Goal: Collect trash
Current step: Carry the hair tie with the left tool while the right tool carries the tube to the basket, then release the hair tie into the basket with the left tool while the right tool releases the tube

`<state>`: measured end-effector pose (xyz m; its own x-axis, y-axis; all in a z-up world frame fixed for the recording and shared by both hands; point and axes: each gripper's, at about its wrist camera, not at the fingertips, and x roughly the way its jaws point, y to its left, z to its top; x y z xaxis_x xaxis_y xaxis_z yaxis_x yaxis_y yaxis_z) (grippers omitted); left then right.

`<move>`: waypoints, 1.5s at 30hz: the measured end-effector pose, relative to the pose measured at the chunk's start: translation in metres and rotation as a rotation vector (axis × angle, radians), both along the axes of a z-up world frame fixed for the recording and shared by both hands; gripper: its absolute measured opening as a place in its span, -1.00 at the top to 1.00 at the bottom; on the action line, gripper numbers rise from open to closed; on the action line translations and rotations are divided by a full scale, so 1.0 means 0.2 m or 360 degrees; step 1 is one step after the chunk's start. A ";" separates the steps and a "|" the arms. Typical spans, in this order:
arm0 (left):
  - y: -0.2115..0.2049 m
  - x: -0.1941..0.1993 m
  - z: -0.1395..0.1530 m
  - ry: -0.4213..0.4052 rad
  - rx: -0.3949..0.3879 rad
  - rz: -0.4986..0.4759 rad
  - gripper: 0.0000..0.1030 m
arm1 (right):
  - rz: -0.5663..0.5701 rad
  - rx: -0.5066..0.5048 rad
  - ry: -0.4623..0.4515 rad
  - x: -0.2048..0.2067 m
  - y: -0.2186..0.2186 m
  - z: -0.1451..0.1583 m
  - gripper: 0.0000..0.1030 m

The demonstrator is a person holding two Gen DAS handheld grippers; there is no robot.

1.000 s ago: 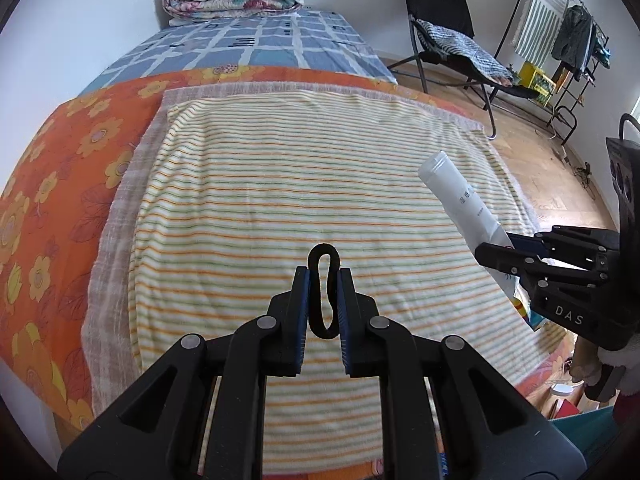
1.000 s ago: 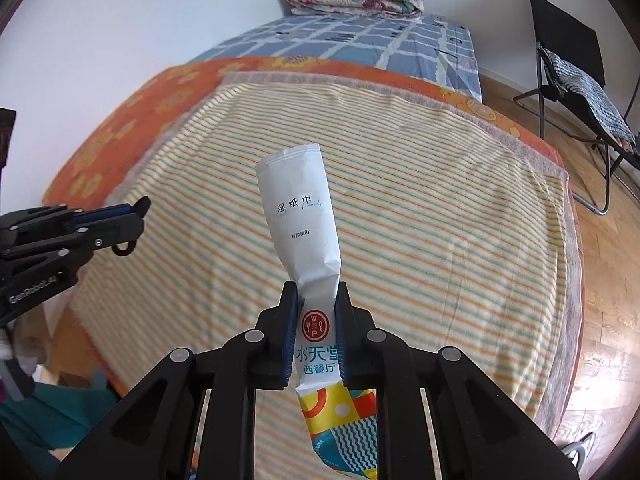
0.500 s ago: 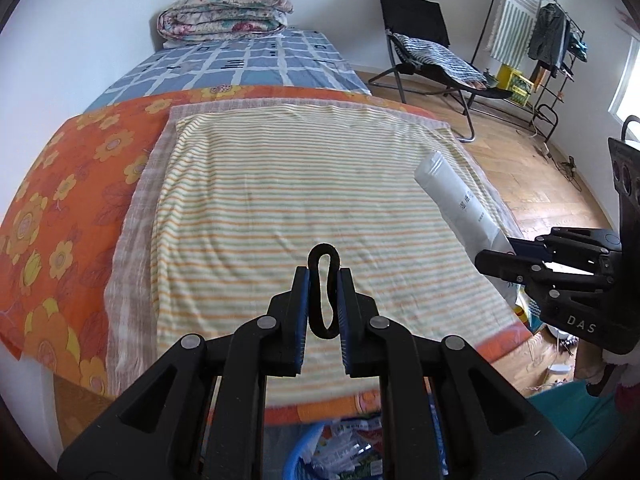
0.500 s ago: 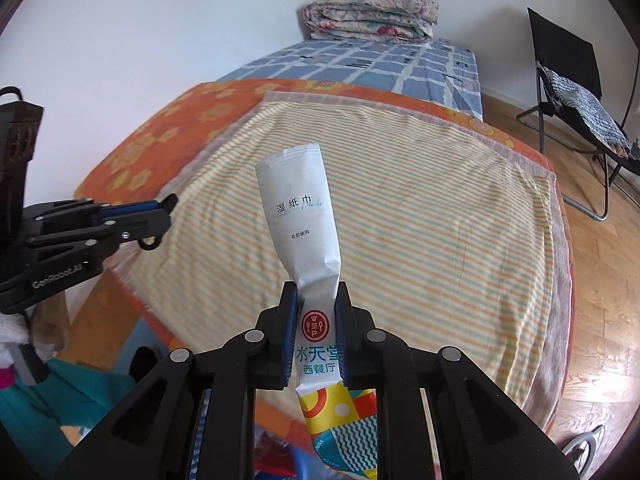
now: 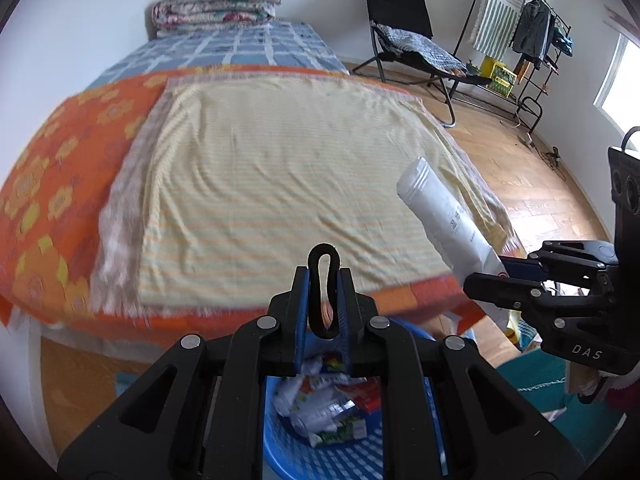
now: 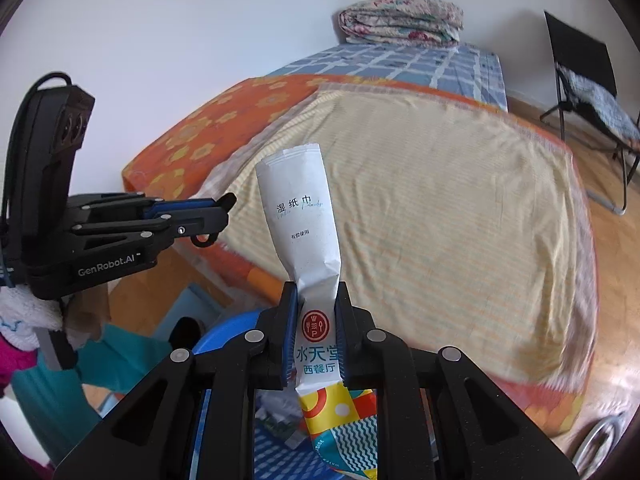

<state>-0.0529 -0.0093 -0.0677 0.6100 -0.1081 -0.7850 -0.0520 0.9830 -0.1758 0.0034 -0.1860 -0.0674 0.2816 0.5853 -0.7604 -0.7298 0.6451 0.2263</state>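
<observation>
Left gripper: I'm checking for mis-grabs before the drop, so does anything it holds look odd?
Yes. The left gripper is shut on a black loop, perhaps a hair tie, squeezed narrow. The right gripper holds the wet-wipe packet normally.

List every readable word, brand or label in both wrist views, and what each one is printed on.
"湿纸巾": wet-wipe packet, upper part.
"水天堂 西餐厅": same packet, between the right gripper fingers.
"GenRobot.AI": left gripper body.
"DAS": right gripper body, left wrist view.
Small print mid-packet, text at its bottom edge, and wrappers in the blue basket: unreadable.
</observation>
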 end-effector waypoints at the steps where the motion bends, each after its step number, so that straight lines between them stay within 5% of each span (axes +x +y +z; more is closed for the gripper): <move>1: -0.01 -0.02 -0.02 0.0014 -0.0008 -0.0002 0.77 | 0.0005 -0.0009 0.0010 -0.02 -0.01 -0.02 0.70; 18: -0.13 -0.30 -0.38 0.0299 -0.0086 -0.0050 0.77 | 0.0081 -0.0086 0.0200 -0.23 -0.03 -0.26 0.70; 43: -0.14 -0.31 -0.53 0.0481 -0.0105 -0.0044 0.76 | 0.0146 -0.0242 0.0433 -0.24 0.06 -0.50 0.67; 45: -0.14 -0.32 -0.53 0.0494 -0.0106 -0.0036 0.57 | 0.0143 -0.0257 0.0428 -0.24 0.06 -0.50 0.67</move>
<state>-0.1159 -0.0371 -0.1746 0.3394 -0.1766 -0.9239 -0.0912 0.9714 -0.2192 -0.0443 -0.1733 -0.1680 0.0107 0.4646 -0.8855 -0.7134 0.6240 0.3188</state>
